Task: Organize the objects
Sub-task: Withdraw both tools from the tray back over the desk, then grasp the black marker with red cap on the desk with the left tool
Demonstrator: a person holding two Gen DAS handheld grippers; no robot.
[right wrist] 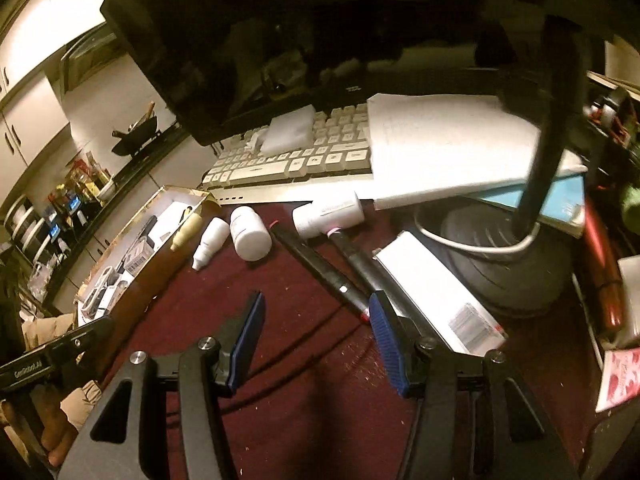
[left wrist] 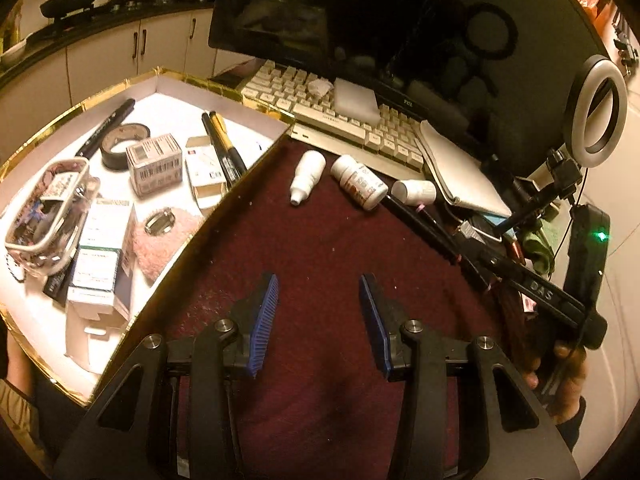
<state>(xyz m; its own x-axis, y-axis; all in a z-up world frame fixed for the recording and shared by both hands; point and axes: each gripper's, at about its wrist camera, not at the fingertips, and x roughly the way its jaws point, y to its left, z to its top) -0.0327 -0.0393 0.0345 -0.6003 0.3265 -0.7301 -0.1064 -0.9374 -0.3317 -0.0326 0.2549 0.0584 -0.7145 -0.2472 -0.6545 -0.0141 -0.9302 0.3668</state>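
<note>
On the dark red cloth (left wrist: pixel 320 240) lie a white dropper bottle (left wrist: pixel 306 176), a white pill bottle with a red label (left wrist: pixel 359 181) and a white jar on its side (left wrist: pixel 414 191). They also show in the right wrist view as the dropper bottle (right wrist: pixel 209 247), the pill bottle (right wrist: pixel 250 233) and the jar (right wrist: pixel 328 214), beside two black pens (right wrist: pixel 320 270). A gold-rimmed white box (left wrist: pixel 224 90) at the left holds cartons, tape, pens and a pouch. My left gripper (left wrist: pixel 319 282) is open and empty above the cloth. My right gripper (right wrist: pixel 316 304) is open and empty, near the pens.
A white keyboard (left wrist: pixel 340 120) and a dark monitor (left wrist: pixel 360 20) stand behind the bottles. A white notebook (right wrist: pixel 448 148), a flat white box (right wrist: pixel 436 292), a black lamp base (right wrist: pixel 516 256) and a ring light (left wrist: pixel 598 110) crowd the right. Kitchen counter with pans lies behind.
</note>
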